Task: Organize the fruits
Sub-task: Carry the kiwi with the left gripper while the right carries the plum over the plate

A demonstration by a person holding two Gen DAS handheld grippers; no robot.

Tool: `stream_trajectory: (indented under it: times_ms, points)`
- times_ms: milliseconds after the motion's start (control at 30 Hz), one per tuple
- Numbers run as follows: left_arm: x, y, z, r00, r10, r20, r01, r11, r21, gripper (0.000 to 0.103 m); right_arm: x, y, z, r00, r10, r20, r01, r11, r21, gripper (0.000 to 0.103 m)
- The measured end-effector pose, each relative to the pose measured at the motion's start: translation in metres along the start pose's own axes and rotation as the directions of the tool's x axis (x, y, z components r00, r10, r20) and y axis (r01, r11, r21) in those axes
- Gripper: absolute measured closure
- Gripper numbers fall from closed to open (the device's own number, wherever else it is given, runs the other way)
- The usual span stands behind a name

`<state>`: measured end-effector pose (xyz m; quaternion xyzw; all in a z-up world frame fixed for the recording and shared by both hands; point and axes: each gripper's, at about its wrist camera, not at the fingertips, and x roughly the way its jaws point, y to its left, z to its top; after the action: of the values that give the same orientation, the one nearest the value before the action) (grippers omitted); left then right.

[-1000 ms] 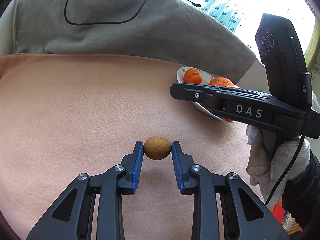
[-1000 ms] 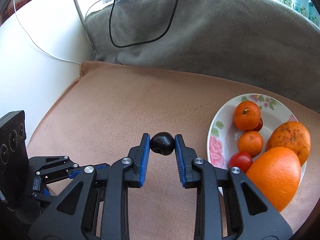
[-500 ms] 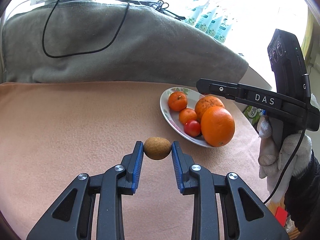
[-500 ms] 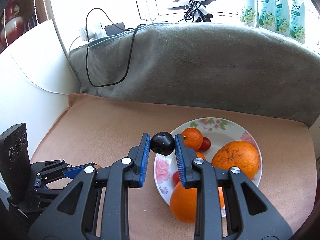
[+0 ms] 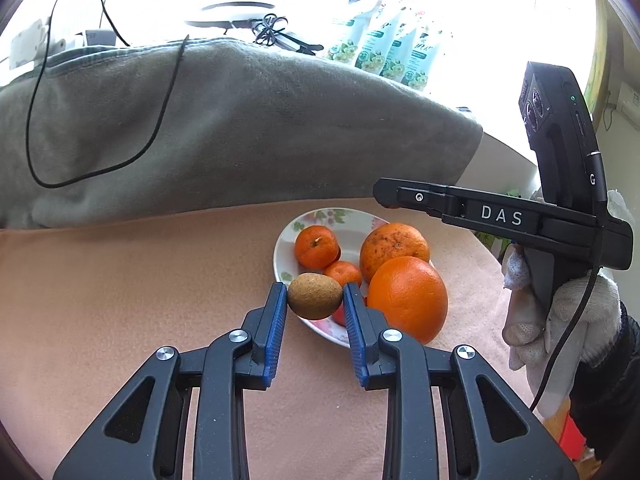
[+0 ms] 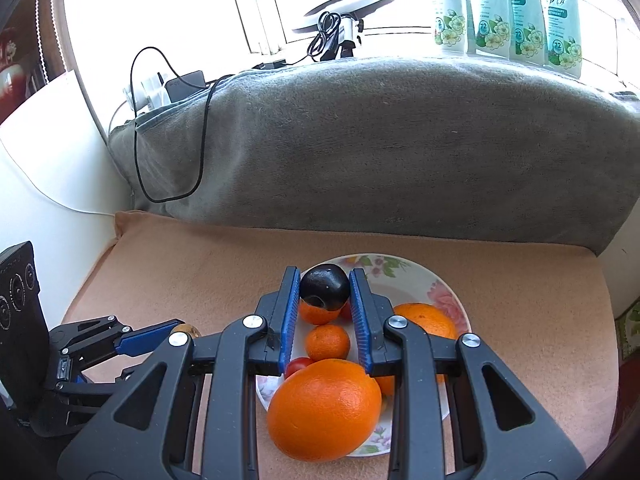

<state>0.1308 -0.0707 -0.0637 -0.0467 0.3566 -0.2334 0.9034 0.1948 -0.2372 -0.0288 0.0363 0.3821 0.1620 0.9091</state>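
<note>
Left gripper [image 5: 315, 300]: jaws clamped on a small brown oval kiwi-like fruit [image 5: 315, 295], carried above the near rim of the white floral-patterned plate [image 5: 304, 219], likely so it can be dropped among the fruit there.
Right gripper [image 6: 324, 288]: jaws closed on a dark, glossy round plum-like fruit [image 6: 324, 287], held over the middle of the same plate [image 6: 420, 276]; it seems headed for the open far side of the dish.
Plate contents: a large smooth orange [image 6: 324, 408] at the near edge, a speckled orange [image 5: 394, 244], two small mandarins [image 5: 317, 247], and a red cherry tomato [image 6: 299, 365]; grouping them here looks like the goal.
Plate position: on the peach fleece-covered surface [image 5: 120, 280], in front of a grey plush cushion [image 6: 400, 140] with a black cable draped over it.
Readable writing: "DAS" in white on the right gripper's black body, seen from the left wrist; the pale green pouches [image 6: 504, 12] on the sill show "72", their brand too blurred to read.
Progress: both fruits are in the air, not yet released.
</note>
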Motion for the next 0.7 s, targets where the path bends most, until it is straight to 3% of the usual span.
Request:
stream_trajectory:
  times_ms: [700]
  points:
    - [0.032,-0.006,0.014,1.000,0.010,-0.025,-0.010,1.000,0.016,0.076,0.020,-0.030,0.007,1.000,0.001,-0.028,0.001,0.999,0.054,0.077]
